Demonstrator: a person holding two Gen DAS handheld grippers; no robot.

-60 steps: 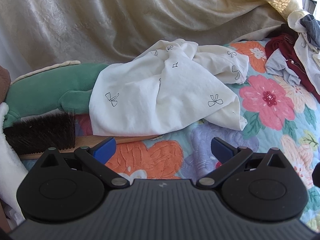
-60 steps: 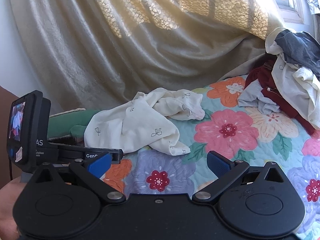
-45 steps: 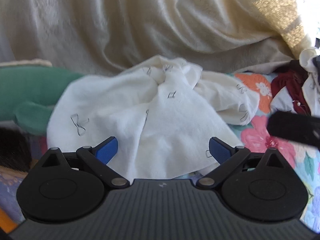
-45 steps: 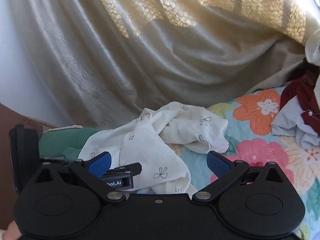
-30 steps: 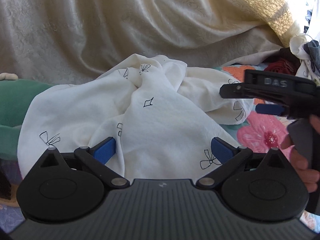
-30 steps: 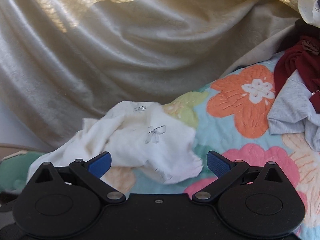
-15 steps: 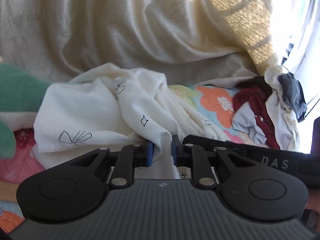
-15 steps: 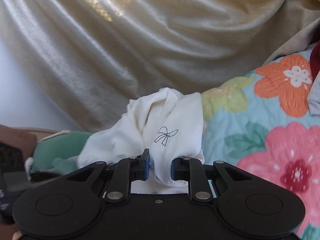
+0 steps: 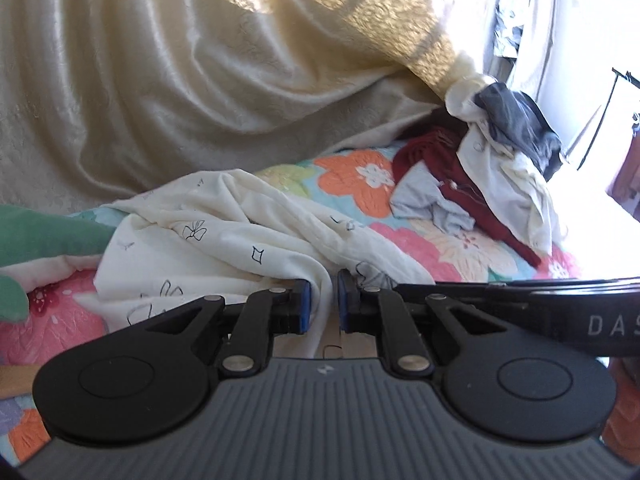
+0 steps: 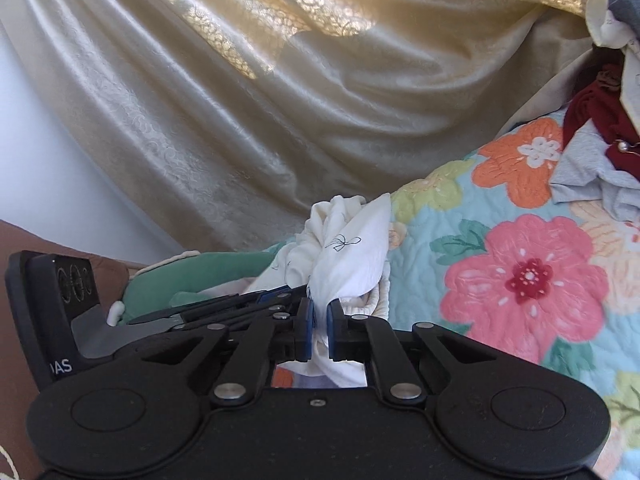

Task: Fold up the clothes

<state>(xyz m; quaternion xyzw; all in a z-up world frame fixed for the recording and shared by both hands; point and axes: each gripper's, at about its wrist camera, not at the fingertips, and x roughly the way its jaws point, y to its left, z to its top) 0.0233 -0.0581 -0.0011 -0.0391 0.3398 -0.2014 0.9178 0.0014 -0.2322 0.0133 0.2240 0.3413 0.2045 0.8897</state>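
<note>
— What has your left gripper (image 9: 323,305) got?

— Its blue pads are nearly closed, pinching a fold of the cream shirt (image 9: 224,240) at lower center of the left wrist view. The shirt, printed with small bows, spreads up and left from there across the flowered quilt (image 9: 360,184).

— And your right gripper (image 10: 318,330)?

— Also closed down to a narrow gap, with a bunched part of the same shirt (image 10: 348,256) squeezed between the pads. The cloth rises in a twisted peak just above them, mid-frame.

— What else is around you?

— A green plush toy (image 9: 44,236) at the left edge, touching the shirt. A pile of clothes (image 9: 492,184), dark red, grey and white, sits at the right of the frame, well apart. A beige curtain (image 10: 240,100) fills the top.
</note>
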